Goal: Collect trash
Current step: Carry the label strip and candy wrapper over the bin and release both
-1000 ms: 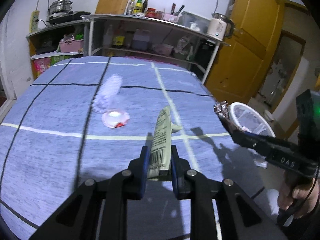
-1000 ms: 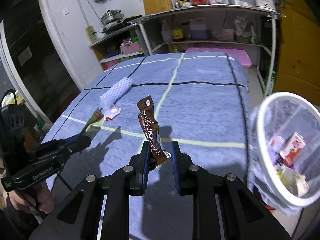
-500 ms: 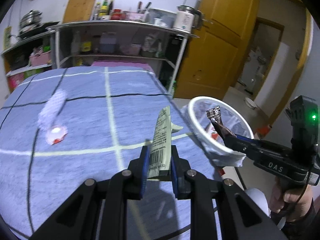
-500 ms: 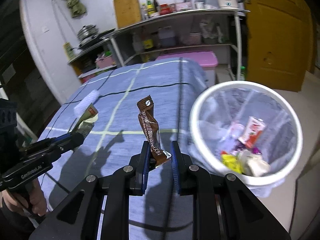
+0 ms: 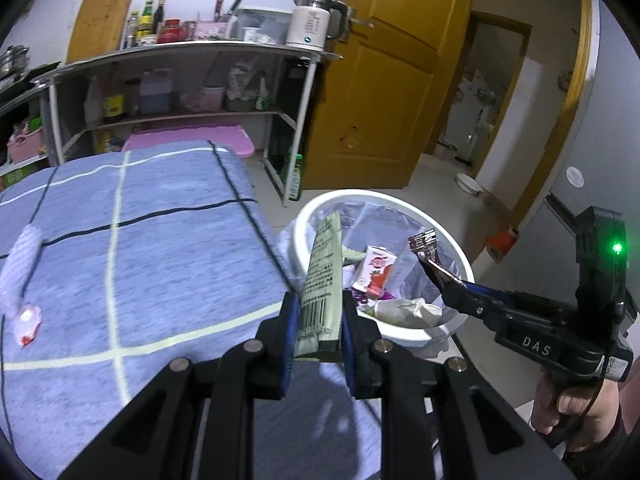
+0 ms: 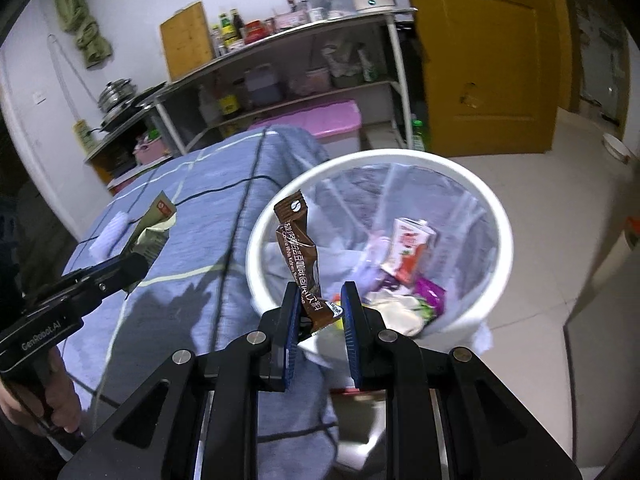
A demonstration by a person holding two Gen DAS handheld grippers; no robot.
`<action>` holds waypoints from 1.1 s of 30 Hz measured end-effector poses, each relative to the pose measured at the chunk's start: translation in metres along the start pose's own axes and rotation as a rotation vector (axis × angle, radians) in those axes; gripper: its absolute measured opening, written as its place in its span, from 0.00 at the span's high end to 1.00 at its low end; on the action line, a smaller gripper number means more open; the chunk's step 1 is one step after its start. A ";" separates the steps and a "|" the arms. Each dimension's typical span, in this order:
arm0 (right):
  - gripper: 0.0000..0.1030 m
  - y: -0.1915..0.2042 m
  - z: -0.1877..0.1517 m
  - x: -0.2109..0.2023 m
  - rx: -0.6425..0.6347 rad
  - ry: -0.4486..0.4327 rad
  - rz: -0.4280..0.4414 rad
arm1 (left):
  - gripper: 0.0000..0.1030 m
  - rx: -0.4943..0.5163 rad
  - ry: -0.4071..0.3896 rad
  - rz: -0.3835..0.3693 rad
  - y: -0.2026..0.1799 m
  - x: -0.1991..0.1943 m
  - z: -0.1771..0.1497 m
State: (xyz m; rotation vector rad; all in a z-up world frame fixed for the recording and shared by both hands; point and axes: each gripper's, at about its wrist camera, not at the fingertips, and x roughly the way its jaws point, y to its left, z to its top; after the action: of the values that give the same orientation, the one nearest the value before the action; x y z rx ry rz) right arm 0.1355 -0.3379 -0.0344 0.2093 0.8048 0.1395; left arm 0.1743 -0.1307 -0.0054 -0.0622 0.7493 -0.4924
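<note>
The table with the blue checked cloth takes most of the left side, and the white bin stands on the floor just beside its edge, already with a carton and other rubbish inside. Both grippers are near the bin mouth.

The left gripper is closed on a green wrapper, which stands upright between the pads; its top reaches over the near rim of the bin. The right gripper holds a brown wrapper by the low end, and the jaws look a little loosened, with a gap on the right side.

To do the drop well, I think each gripper should go further, above the middle of the bin, before it opens. The wrappers are light and thin, so they can stick to a pad or fall outside the rim.

On the cloth a small white and red scrap is not collected yet.
</note>
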 end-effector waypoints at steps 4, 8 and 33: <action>0.79 -0.013 0.000 0.003 0.016 0.009 -0.024 | 0.80 0.013 0.019 -0.023 -0.011 0.017 0.005; 0.79 -0.022 0.002 0.006 0.023 0.016 -0.043 | 0.80 0.029 0.034 -0.040 -0.022 0.033 0.011; 0.76 -0.037 0.012 0.017 0.049 0.039 -0.073 | 0.79 0.040 0.059 -0.066 -0.030 0.053 0.018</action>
State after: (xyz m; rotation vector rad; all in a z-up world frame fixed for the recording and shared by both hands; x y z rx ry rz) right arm 0.1573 -0.3714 -0.0473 0.2232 0.8542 0.0550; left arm 0.2065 -0.1832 -0.0193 -0.0352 0.7969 -0.5735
